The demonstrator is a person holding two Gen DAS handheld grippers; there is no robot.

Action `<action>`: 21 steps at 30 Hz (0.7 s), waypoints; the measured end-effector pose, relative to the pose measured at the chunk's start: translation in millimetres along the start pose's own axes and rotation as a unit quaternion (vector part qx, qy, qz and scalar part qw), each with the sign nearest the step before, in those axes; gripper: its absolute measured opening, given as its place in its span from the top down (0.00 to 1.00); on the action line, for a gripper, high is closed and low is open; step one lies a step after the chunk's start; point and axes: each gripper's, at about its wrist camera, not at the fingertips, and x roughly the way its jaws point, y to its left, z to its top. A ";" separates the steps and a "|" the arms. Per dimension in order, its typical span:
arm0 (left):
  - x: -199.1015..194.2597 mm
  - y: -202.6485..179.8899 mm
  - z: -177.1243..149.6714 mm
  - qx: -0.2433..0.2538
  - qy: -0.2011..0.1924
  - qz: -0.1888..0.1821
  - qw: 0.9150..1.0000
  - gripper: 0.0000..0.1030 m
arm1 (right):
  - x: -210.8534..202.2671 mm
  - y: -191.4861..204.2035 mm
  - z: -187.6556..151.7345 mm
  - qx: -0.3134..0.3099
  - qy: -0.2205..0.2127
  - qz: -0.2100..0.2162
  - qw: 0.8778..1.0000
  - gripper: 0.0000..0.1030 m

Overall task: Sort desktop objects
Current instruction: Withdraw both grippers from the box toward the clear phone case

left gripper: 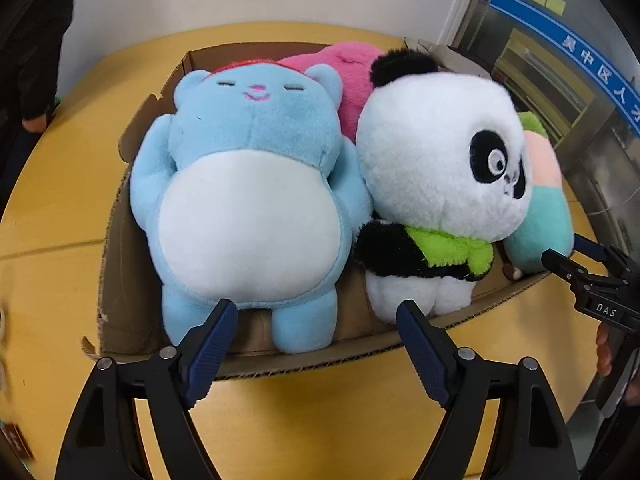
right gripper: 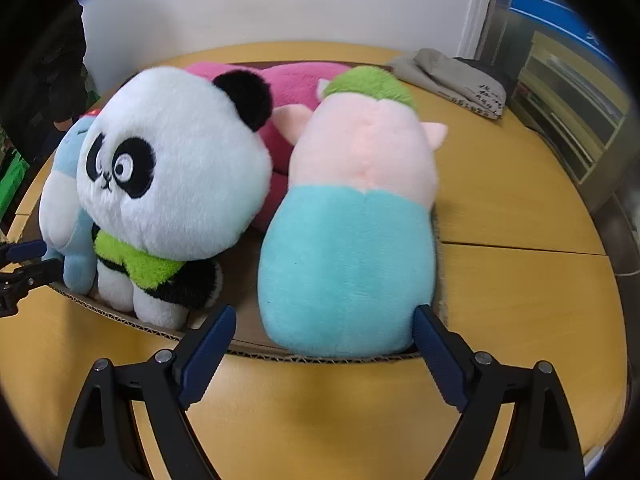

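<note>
The left gripper hovers at the near rim of the cardboard box, jaws spread wide and empty, just short of the blue bear plush. The right gripper is level with the same rim, jaws open, flanking the base of the pink-and-teal plush without clamping it. Inside the box, the panda plush stands upright between those two toys, touching both; a pink plush lies behind them. The box rests on a yellow wooden surface with a visible seam. A folded grey cloth lies at the far edge, near a white wall.
</note>
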 end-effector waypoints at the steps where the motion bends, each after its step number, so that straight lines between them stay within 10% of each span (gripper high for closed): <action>1: -8.1 0.0 -3.1 -0.004 -0.009 0.001 1.000 0.13 | -6.9 -1.3 -2.0 0.003 -0.006 -0.003 1.000 0.13; 11: -85.6 -28.4 -21.6 -0.012 -0.109 0.024 0.994 0.00 | -62.4 30.0 10.7 -0.010 -0.087 0.024 0.996 0.09; 21: -87.8 -54.9 -19.7 -0.011 -0.108 0.010 0.994 0.00 | -60.4 37.2 12.3 -0.020 -0.102 0.024 0.994 0.01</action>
